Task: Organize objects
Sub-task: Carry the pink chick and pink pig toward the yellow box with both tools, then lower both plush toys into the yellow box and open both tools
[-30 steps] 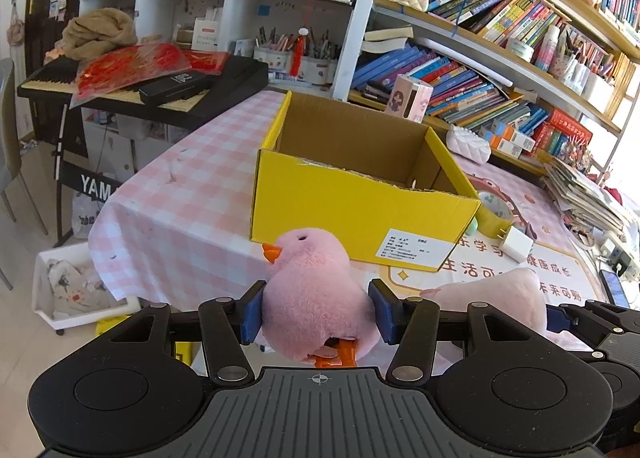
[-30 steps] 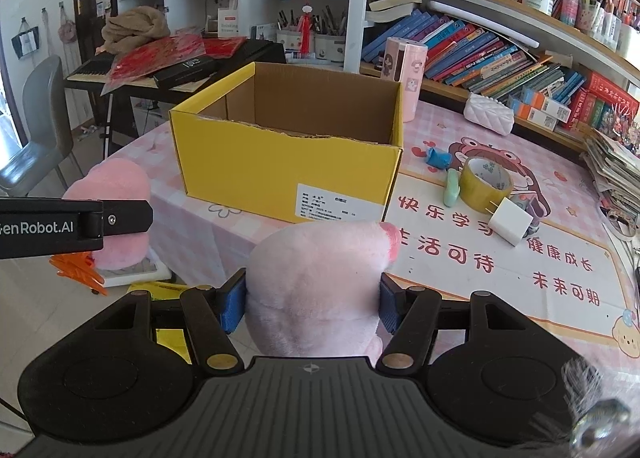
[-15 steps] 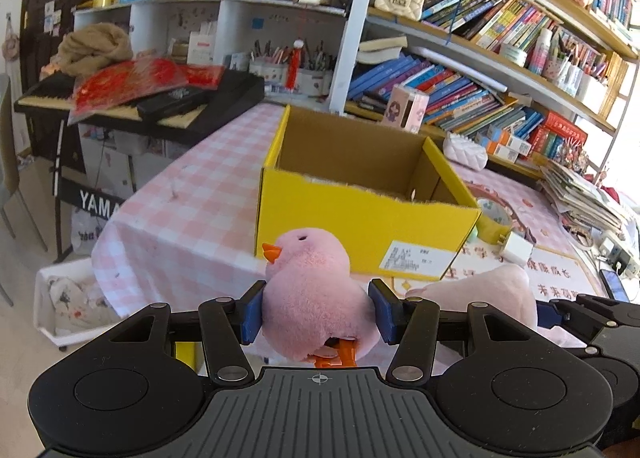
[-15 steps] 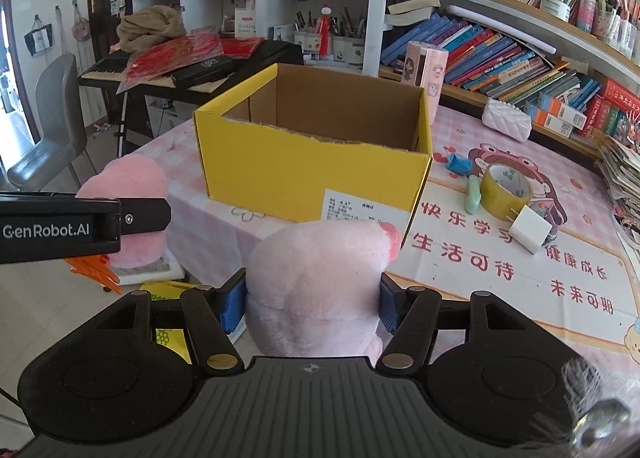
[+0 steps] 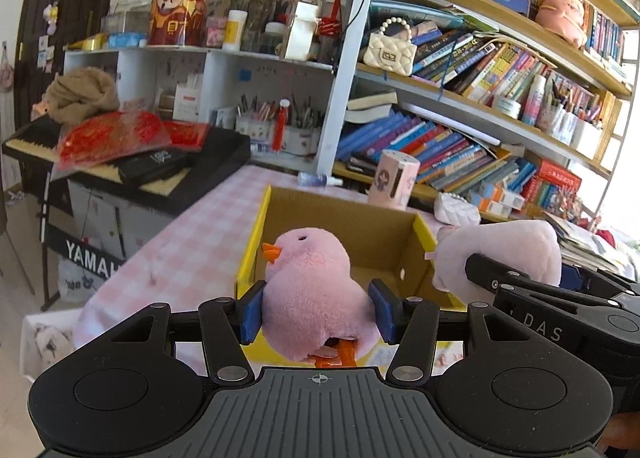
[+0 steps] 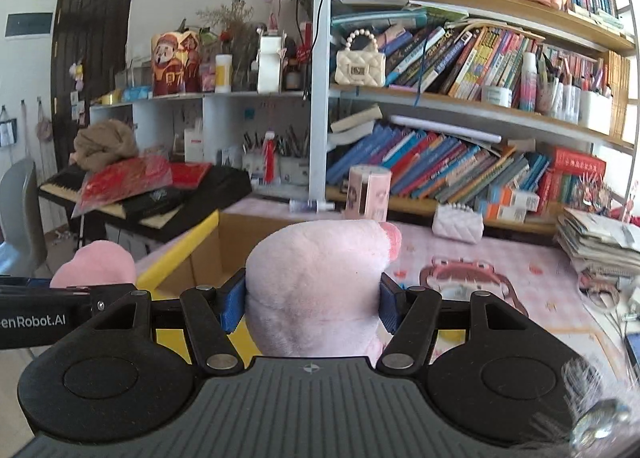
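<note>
Left wrist view: left gripper (image 5: 316, 312) has its blue-padded fingers (image 5: 252, 312) clenched on a pink plush chick with an orange beak (image 5: 314, 282), squeezed at the body, orange feet hanging below. The chick sits at the near wall of the open yellow cardboard box (image 5: 250, 254), brown interior visible behind it. Whether it is over the opening or just short of the rim, cannot tell. The box stands on the bench with a pink checked cloth (image 5: 192, 246). At right, the other gripper carries a pale pink plush toy (image 5: 500, 254) near the box's right wall.

Right wrist view: right gripper (image 6: 312, 304) fingers (image 6: 232, 304) clamped on the pale pink plush toy with a darker pink snout. It blocks most of the box; only the yellow left wall and some cardboard interior show. The chick appears at far left, held aloft.

Judgement: transport step, both toys carried to the box, neither deposited. Next move calls for bringing each toy clear over the opening, lowering slightly, then releasing, one at a time so the grippers do not crowd each other.
</note>
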`<state>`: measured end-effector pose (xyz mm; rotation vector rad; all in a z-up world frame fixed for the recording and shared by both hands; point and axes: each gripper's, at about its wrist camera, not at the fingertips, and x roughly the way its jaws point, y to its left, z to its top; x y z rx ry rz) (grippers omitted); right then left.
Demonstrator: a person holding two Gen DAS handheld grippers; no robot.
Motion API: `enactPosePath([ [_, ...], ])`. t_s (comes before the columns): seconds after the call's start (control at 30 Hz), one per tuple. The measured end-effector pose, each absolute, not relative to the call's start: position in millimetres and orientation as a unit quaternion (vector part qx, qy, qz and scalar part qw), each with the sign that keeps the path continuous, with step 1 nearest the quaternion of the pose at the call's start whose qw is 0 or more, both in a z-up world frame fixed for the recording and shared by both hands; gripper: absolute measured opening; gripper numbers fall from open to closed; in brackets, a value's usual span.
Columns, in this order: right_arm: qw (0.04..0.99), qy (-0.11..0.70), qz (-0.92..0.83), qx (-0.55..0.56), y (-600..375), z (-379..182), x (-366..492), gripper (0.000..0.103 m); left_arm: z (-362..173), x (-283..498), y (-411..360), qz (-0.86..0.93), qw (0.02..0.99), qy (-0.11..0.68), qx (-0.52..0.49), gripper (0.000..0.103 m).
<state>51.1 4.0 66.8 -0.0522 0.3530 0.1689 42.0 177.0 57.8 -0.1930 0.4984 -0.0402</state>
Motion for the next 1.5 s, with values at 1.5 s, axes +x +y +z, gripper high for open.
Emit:
enactPosePath([
  [1.5, 0.88, 0.327, 0.291, -0.183, 8, -13, 254, 0.062, 4, 205, 128, 0.076, 0.929, 0.356, -0.059, 0.047],
])
